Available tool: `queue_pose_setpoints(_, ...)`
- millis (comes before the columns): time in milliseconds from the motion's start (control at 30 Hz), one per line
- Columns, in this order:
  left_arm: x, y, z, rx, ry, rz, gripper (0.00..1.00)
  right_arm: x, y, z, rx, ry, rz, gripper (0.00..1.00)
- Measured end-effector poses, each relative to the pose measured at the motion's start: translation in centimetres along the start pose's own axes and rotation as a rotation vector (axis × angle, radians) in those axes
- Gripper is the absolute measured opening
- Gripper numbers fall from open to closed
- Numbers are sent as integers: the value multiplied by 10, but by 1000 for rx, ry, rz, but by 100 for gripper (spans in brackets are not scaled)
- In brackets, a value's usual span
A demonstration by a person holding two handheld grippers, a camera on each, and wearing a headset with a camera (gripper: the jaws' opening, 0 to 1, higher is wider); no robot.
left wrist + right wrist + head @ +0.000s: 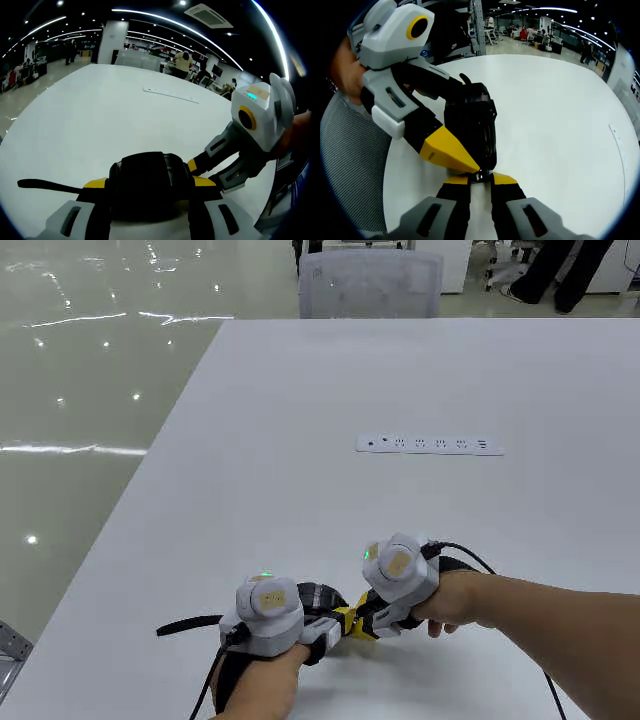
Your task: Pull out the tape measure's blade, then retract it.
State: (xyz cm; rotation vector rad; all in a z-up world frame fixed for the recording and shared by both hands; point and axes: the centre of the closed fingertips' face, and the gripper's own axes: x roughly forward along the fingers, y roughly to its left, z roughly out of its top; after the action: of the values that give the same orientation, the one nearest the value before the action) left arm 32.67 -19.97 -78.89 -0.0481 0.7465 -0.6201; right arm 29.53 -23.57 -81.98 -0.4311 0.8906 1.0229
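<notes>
Near table (300, 440) edge, tape measure (320, 598) inside left tool (149, 200), right tool (480, 176) at its end, power strip (430, 444) behind

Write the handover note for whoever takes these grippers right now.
Left gripper: shut on the black tape measure, near the front edge of the white table. Its strap trails off to the side.
Right gripper: shut on the blade hook, right at the case mouth.
Done: both grips set.
Left: no blade drawn yet. Pull the right gripper away to draw it out, then let it retract.
A power strip lies farther up the table, well apart.
</notes>
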Motion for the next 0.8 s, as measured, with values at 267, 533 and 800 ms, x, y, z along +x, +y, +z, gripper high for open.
queue_pose_setpoints(267,0,0,0,-4,-8,-7,60,1,0,1,-61,-4,1,14)
queue_pose_setpoints(533,3,0,0,1,-10,-30,62,0,-2,1,-65,-25,-54,18)
queue_pose_setpoints(800,-3,9,-2,52,25,-88,70,-9,-5,-12,8,-61,-117,33)
